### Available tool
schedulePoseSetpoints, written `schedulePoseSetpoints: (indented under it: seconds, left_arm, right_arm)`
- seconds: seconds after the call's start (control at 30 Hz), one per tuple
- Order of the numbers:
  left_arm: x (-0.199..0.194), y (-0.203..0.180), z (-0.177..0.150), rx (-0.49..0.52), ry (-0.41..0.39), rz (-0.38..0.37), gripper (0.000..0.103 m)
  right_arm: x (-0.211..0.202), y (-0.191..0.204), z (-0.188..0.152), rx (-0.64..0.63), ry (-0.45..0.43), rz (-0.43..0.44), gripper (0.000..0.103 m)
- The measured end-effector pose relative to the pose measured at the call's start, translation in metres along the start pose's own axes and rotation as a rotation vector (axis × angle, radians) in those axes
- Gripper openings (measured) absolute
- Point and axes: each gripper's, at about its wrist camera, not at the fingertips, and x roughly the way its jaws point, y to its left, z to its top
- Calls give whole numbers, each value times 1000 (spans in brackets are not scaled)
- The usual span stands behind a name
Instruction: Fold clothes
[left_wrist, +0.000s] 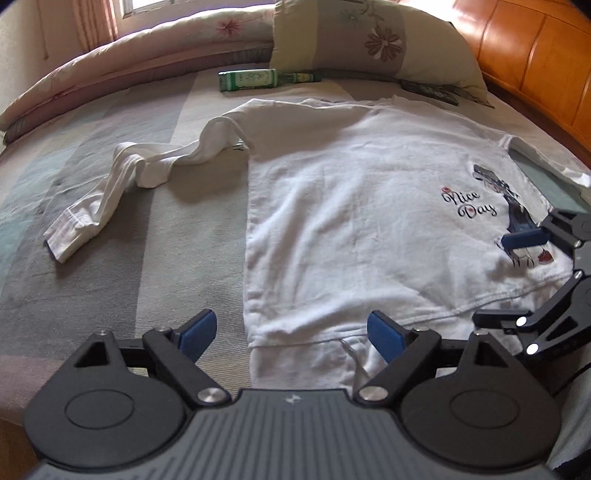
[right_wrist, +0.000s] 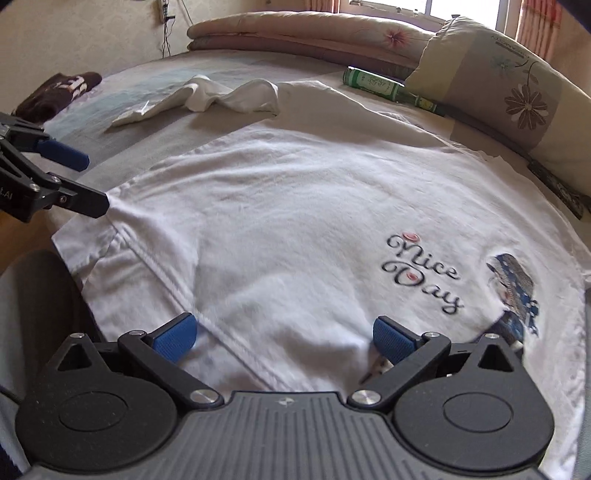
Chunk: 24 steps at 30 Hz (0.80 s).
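Left gripper (left_wrist: 290, 334), fingers spread wide with nothing between the blue pads (left_wrist: 197, 334), poised over the near hem of the white long-sleeved shirt (left_wrist: 354, 206) at its left edge. Right gripper (right_wrist: 282, 338), likewise spread and holding nothing, poised over the same hem further along, just short of the printed "Nice Day" lettering (right_wrist: 423, 273); in the left wrist view it appears at the shirt's right margin, beside the printed figure. The shirt lies spread flat, print upward, on the striped bedsheet (left_wrist: 110, 236). One sleeve (left_wrist: 140, 173) trails away from the shirt body in a twisted, bunched line across the sheet, its cuff (left_wrist: 70, 236) lying farthest from the body. Beyond the shirt's far edge: a green bottle (left_wrist: 258, 79) on its side, a floral pillow (left_wrist: 373, 44), and a folded quilt (right_wrist: 295, 35). A dark brown garment (right_wrist: 59, 92) lies well apart from the shirt, past the sleeve.
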Motion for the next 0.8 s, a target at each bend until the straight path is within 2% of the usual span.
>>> schedulePoseSetpoints:
  seconds: [0.13,0.23,0.33,0.57,0.73,0.8]
  left_arm:
    - [-12,-30,-3,137,-9,-68,89]
    - [-15,-48,-7,192,7,-134,89]
    - [-12,-61,-11,196,28,-144,89]
    - [-17,-73,-17,193,45,-165,89]
    - [-22,-71,-22,168,42,-181,89]
    - [-22,-72,-25,175,38,-190,89]
  right_arm:
    - [-42,-13,-16,41,-31,154,103]
    - [-53,-22,-33,117,32,319,103]
    - [-52,-18,-51,144,86,405,103]
    - [-7,-2,-73,254,162,448,103]
    - [-15,1,-70,239,87,338,102]
    - [-36,2,-65,202,13,312,102]
